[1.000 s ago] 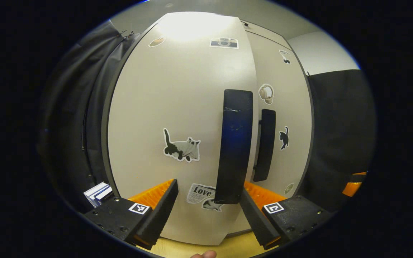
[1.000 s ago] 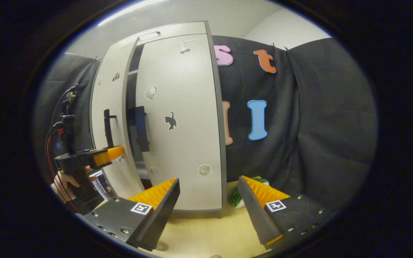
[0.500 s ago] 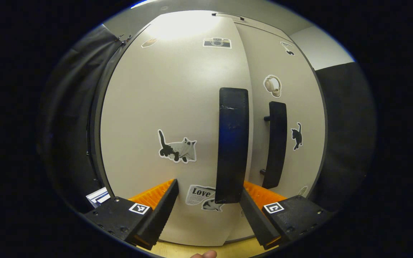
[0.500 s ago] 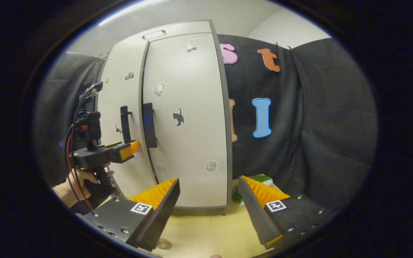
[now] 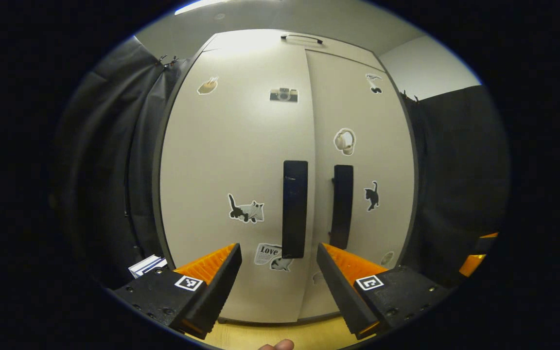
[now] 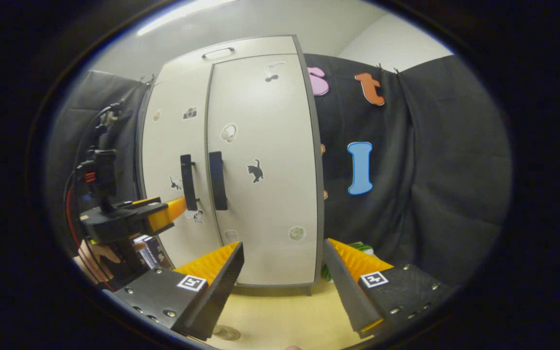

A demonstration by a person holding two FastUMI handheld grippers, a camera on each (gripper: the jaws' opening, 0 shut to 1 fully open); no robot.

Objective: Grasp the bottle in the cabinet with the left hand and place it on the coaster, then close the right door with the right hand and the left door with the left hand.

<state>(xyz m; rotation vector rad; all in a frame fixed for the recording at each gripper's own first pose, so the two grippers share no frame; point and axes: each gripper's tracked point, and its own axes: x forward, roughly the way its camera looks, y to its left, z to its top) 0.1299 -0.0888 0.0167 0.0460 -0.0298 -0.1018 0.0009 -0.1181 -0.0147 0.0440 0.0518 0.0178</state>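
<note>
The pale cabinet [image 5: 241,146] stands with both doors flush and only a thin seam between them. Its left door [image 5: 231,170] carries a dark handle [image 5: 294,209], and the right door [image 5: 362,160] a matching handle [image 5: 342,206]. My left gripper [image 5: 277,272] is open, a short way in front of the left handle, touching nothing. In the right gripper view the same cabinet [image 6: 260,160] is shut, the left gripper [image 6: 175,210] hovers by the left door's handle [image 6: 187,182], and my right gripper [image 6: 282,272] is open over the table.
A hand [image 6: 97,255] holds the left gripper. Books [image 5: 146,265] lie left of the cabinet. A green striped thing [image 6: 353,248] sits right of it by the black cloth. A small round thing [image 6: 226,333] lies on the yellow table [image 6: 280,316] near the front edge.
The left door swung fully shut against the right one. My left gripper then drew back from the door, so the cabinet looks smaller. The right gripper barely moved.
</note>
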